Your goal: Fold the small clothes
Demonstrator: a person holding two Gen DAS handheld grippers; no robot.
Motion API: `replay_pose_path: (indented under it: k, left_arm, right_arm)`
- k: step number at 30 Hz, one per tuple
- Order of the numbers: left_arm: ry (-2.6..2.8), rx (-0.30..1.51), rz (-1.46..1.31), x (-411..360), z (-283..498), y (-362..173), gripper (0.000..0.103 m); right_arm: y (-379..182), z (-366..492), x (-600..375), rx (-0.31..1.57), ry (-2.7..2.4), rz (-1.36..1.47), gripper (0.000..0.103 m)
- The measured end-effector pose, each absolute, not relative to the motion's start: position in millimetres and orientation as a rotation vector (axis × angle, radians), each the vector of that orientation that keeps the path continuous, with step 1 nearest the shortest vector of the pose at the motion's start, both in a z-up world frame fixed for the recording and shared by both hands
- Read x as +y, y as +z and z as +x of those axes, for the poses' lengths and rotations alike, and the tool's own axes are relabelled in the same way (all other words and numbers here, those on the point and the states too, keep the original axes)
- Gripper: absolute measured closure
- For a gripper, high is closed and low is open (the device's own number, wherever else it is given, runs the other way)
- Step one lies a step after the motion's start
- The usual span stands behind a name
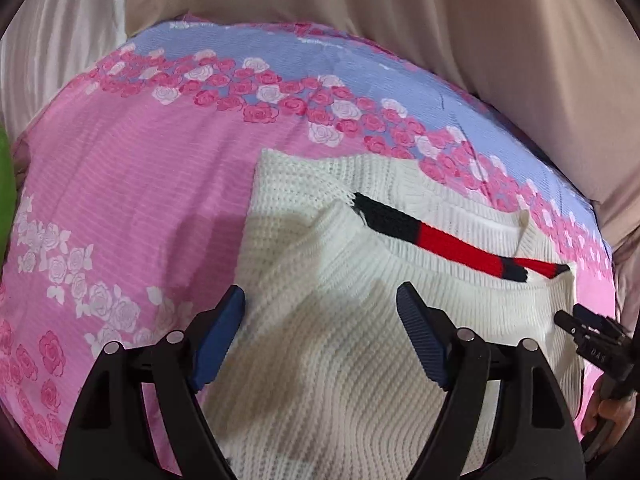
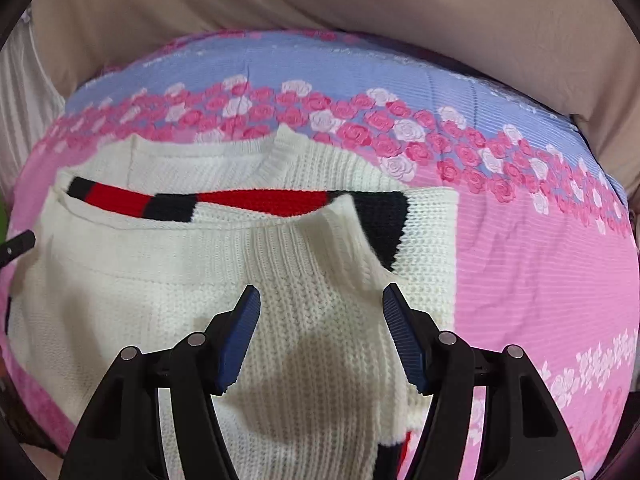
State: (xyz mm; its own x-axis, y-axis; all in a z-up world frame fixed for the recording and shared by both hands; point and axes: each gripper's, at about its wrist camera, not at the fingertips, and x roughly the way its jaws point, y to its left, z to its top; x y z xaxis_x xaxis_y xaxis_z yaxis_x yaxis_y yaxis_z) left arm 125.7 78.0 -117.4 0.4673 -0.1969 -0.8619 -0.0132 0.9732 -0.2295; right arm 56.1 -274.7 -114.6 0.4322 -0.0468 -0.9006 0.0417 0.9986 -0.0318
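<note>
One white knit sweater (image 1: 320,360), folded, lies on the floral sheet (image 1: 132,208); bare sheet on both outer sides. Left gripper (image 1: 320,304) and right gripper (image 2: 320,300) both gape above the knit, holding nothing.

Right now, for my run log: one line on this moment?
sweater: folded on floral sheet | left gripper: open | right gripper: open

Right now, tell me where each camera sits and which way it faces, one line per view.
Left wrist: sits on the left gripper, looking steeply down at the white sweater on the floral sheet; its open blue fingers show, plus the right gripper's tip and a hand at the right edge.
Right wrist: sits on the right gripper, looking down at the sweater's other side; open fingers show.
Shared: the sweater, its red-and-black stripe, the sheet, the beige curtain.
</note>
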Motion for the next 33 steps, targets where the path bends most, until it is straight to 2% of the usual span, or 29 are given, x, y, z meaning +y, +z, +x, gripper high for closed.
replay_pose_path:
  k: [1, 4, 6, 7, 9, 10, 11, 16, 20, 22, 28, 33]
  left_arm:
    - [-0.112, 1.094, -0.225, 78.3, 130.6, -119.5, 0.03]
    - [-0.117, 1.114, -0.229, 78.3, 138.4, -122.0, 0.053]
    - [-0.133, 1.124, -0.232, 77.6, 140.0, -121.5, 0.09]
    - [-0.131, 1.131, -0.23, 77.9, 140.2, -119.4, 0.094]
    - [-0.133, 1.109, -0.25, 80.0, 137.6, -109.1, 0.095]
    - [-0.141, 1.085, -0.271, 82.4, 135.3, -97.2, 0.096]
    - [-0.145, 1.073, -0.276, 83.7, 135.0, -88.3, 0.096]
    - [-0.163, 1.004, -0.301, 89.3, 152.8, -47.5, 0.096]
    - [-0.127, 1.04, -0.274, 84.1, 193.9, -67.1, 0.096]
    - [-0.104, 1.097, -0.274, 80.7, 210.3, -91.2, 0.096]
    - [-0.055, 1.183, -0.244, 79.1, 229.6, -141.2, 0.096]
    - [-0.062, 1.186, -0.202, 74.2, 229.4, -143.5, 0.095]
  right_arm:
    - [-117.3, 59.5, -275.1, 1.129, -0.055, -0.004, 0.041]
    - [-124.0, 67.3, -279.0, 1.14, -0.05, 0.02, 0.04]
    - [-127.3, 71.3, -283.7, 1.147, -0.036, 0.048, 0.041]
    - [-127.0, 71.9, -284.4, 1.147, -0.032, 0.056, 0.043]
    - [-123.7, 71.1, -286.7, 1.143, -0.022, 0.078, 0.064]
    - [-120.3, 70.1, -289.8, 1.141, -0.015, 0.099, 0.084]
    - [-115.7, 67.8, -291.2, 1.135, -0.009, 0.126, 0.095]
    - [-61.8, 52.6, -315.3, 1.007, 0.006, 0.292, 0.097]
    - [-38.4, 67.9, -346.4, 0.947, -0.027, 0.383, 0.097]
    - [-49.6, 85.4, -358.1, 0.964, -0.04, 0.411, 0.097]
    - [-138.3, 135.3, -365.6, 1.144, -0.082, 0.424, 0.097]
    - [-140.8, 139.6, -360.7, 1.158, -0.086, 0.403, 0.096]
